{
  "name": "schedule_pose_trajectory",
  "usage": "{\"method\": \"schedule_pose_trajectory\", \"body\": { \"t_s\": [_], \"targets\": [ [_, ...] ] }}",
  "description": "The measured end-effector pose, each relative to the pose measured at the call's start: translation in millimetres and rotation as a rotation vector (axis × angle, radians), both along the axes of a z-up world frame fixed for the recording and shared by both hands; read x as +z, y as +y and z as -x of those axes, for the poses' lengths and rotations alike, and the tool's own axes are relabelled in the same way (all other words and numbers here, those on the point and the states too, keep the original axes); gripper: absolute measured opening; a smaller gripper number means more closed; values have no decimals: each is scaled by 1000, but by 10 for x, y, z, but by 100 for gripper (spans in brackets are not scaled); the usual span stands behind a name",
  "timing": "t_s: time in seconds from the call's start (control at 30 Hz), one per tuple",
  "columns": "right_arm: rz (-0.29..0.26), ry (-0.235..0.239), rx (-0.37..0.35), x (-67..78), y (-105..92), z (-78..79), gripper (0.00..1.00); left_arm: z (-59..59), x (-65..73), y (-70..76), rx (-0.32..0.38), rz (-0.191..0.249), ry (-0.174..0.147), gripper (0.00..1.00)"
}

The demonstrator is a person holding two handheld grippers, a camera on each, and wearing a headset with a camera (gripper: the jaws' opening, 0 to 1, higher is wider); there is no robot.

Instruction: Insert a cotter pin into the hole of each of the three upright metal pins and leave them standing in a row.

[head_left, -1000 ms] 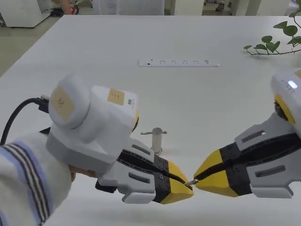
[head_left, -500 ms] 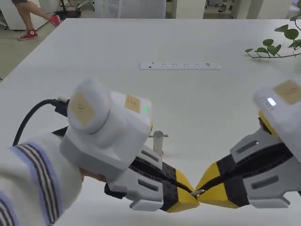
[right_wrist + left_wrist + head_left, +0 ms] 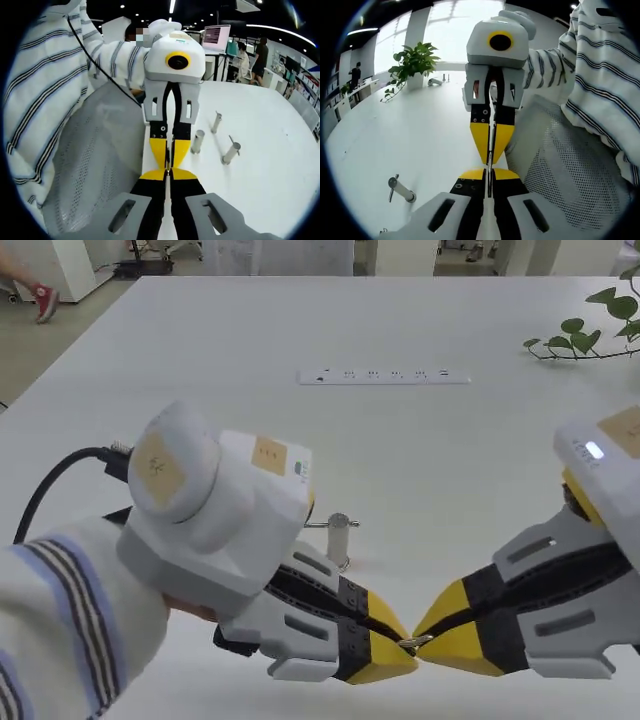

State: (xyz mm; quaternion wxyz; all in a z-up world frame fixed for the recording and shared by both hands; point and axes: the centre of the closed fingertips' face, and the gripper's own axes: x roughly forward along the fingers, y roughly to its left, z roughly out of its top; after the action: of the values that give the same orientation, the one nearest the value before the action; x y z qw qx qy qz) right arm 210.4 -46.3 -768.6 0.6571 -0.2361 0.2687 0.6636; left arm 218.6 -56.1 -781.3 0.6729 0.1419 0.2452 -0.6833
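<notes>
My left gripper [image 3: 402, 650] and right gripper [image 3: 420, 636] meet tip to tip low over the white table [image 3: 450, 470]. A thin cotter pin [image 3: 410, 643] bridges the two tips, and both sets of jaws are shut on it. In the left gripper view the cotter pin [image 3: 490, 150] runs from my own jaws up into the right gripper [image 3: 491, 161]. Just behind the left gripper stands an upright metal pin [image 3: 338, 538] with a cotter pin through its top. The right gripper view shows three metal pins: one bare [image 3: 198, 141], another bare [image 3: 216, 121], and one with a cotter pin [image 3: 231, 152].
A white power strip [image 3: 383, 375] lies across the table's middle, and a leafy plant [image 3: 590, 330] reaches in at the far right. A black cable [image 3: 50, 480] trails from the left gripper. A mesh chair [image 3: 95, 165] sits at the near edge.
Both grippers stay tip to tip on the cotter pin, with only small shifts. The head camera has moved a little.
</notes>
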Motion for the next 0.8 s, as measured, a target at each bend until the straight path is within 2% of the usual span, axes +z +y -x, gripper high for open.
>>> {"method": "schedule_pose_trajectory", "body": {
  "t_s": [0.13,0.23,0.3,0.43,0.6,0.7,0.77,0.8],
  "targets": [
    [-8,4,-31,-31,-31,-29,3,-25,-41,82,20,-7,4,16],
    [-27,7,-70,-60,-49,-65,3,-77,-87,187,52,-25,-12,22],
    [-39,-9,-99,-71,-51,-114,3,-122,-86,253,80,-24,-22,24],
    [-70,-9,-140,-122,-38,-156,3,-217,-75,375,138,-30,-40,30],
    [-106,-4,-168,-172,25,-166,3,-320,-95,580,205,-58,-61,33],
    [-125,-2,-189,-184,75,-184,3,-368,-94,651,237,-55,-72,34],
    [-139,4,-205,-193,109,-203,3,-493,-107,744,305,-62,-106,35],
    [-144,5,-210,-198,126,-210,3,-520,-123,785,322,-66,-106,36]
  ]
}}
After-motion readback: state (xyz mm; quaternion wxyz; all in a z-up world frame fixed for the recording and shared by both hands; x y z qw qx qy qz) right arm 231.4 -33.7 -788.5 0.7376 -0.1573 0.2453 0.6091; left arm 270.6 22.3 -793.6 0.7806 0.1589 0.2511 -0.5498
